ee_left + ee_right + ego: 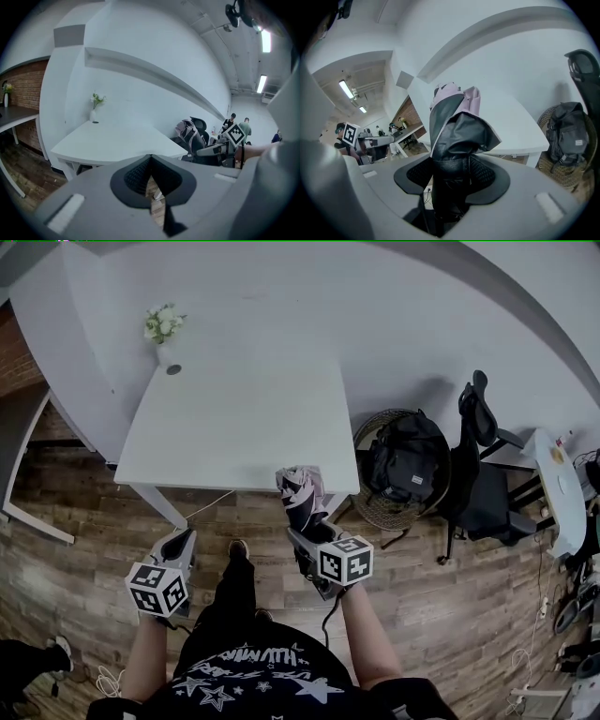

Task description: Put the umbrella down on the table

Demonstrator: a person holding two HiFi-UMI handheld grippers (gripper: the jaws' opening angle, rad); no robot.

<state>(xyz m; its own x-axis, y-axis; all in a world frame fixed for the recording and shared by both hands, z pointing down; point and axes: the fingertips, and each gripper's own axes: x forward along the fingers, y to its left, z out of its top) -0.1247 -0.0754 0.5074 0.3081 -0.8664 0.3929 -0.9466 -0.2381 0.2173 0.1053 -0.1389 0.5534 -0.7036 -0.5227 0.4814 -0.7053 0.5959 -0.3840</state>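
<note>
A folded umbrella [300, 491], black with pink fabric, stands upright in my right gripper [306, 532], whose jaws are shut on its lower part. In the right gripper view the umbrella [454, 122] fills the space between the pads. It hangs just off the near right corner of the white table [234, 427], over the floor. My left gripper [180, 546] is lower left of that, in front of the table's near edge, shut with nothing in it. In the left gripper view its pads [140, 176] meet at the tips, and the table [112, 140] lies ahead.
A vase of white flowers [164, 329] stands at the table's far left corner. Right of the table are a wicker basket with a black backpack [405, 465] and a black office chair [483, 474]. The floor is wood planks. People stand far off in the room.
</note>
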